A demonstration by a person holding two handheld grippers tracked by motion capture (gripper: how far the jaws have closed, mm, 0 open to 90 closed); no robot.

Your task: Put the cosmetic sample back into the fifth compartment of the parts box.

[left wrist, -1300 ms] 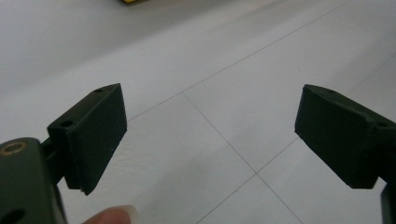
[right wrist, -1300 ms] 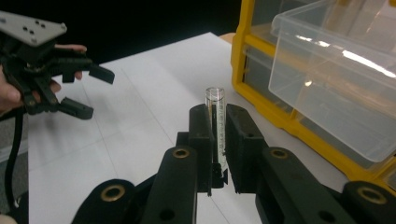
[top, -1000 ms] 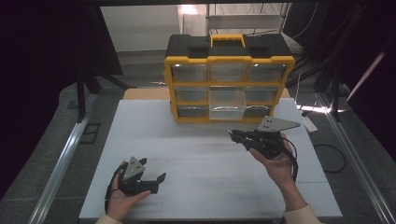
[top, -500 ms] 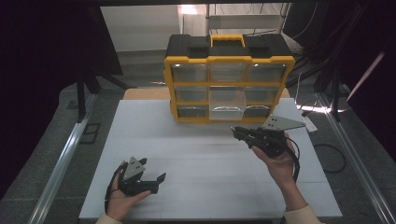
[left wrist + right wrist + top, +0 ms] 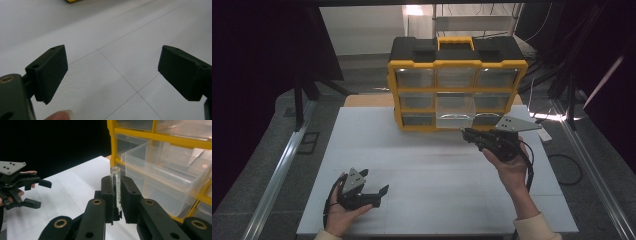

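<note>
Two grippers over the white table (image 5: 432, 165), one loaded.

The right gripper (image 5: 117, 195) clamps a clear glass tube (image 5: 116, 187) upright, held level just before the organizer's (image 5: 457, 75) pulled-out drawer (image 5: 165, 170). The left gripper (image 5: 374, 196) rests low, jaws spread wide, empty.

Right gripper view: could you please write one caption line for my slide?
Right gripper clamps a clear glass tube beside the open clear drawer of a yellow organizer.
</note>
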